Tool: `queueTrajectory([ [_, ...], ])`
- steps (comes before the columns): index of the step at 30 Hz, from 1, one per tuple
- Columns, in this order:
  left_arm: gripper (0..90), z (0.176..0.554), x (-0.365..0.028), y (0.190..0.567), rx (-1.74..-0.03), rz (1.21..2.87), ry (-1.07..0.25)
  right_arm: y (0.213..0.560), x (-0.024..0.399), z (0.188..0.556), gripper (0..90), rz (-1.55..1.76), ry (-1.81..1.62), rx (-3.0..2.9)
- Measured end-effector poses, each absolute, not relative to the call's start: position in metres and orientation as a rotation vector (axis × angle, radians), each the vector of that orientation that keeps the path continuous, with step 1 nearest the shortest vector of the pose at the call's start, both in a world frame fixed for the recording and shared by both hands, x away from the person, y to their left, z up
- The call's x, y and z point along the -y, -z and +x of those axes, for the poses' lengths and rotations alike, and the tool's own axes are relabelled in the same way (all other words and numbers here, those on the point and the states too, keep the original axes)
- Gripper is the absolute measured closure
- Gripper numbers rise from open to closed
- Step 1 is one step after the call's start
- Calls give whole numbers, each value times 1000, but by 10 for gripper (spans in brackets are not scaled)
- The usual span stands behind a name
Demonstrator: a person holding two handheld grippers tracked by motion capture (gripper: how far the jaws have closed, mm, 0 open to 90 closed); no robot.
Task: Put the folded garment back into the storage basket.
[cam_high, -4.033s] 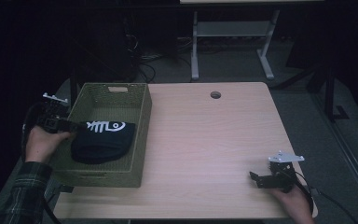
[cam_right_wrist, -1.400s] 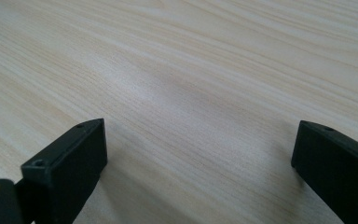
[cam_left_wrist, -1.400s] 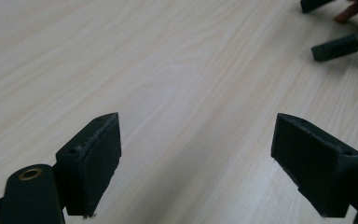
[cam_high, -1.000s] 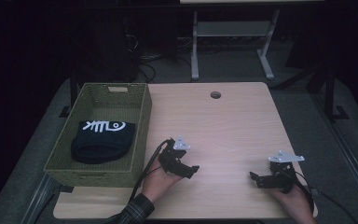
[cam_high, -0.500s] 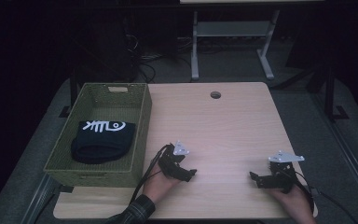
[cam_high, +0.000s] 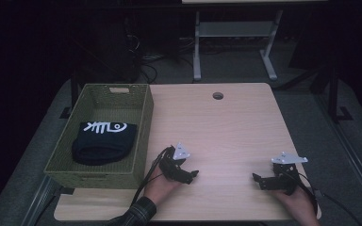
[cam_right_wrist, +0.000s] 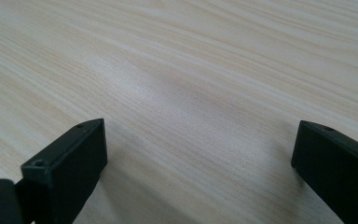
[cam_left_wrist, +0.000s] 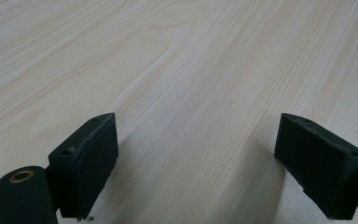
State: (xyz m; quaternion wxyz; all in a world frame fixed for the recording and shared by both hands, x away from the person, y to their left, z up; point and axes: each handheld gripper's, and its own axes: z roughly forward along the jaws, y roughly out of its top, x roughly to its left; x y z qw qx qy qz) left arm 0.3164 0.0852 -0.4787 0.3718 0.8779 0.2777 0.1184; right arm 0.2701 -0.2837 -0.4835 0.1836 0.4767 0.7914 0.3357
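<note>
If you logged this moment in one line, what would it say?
black cloth: in green basket | left gripper: open, empty, on table | right gripper: open, empty, on table

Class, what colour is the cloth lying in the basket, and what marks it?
Black cloth with a white fishbone-like print, clearest in the high view.

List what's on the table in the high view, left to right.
Green basket with the black cloth inside → left gripper → right gripper. The table's round hole sits farther back, between the two grippers.
</note>
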Motion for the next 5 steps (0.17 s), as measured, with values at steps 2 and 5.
queueTrajectory([
  [2,128,316,-85,479,-712,2250,-303,483,284,270,30,1345,-946,-2232],
  [5,128,316,-85,479,-711,2251,-303,483,284,270,30,1345,-946,-2232],
])
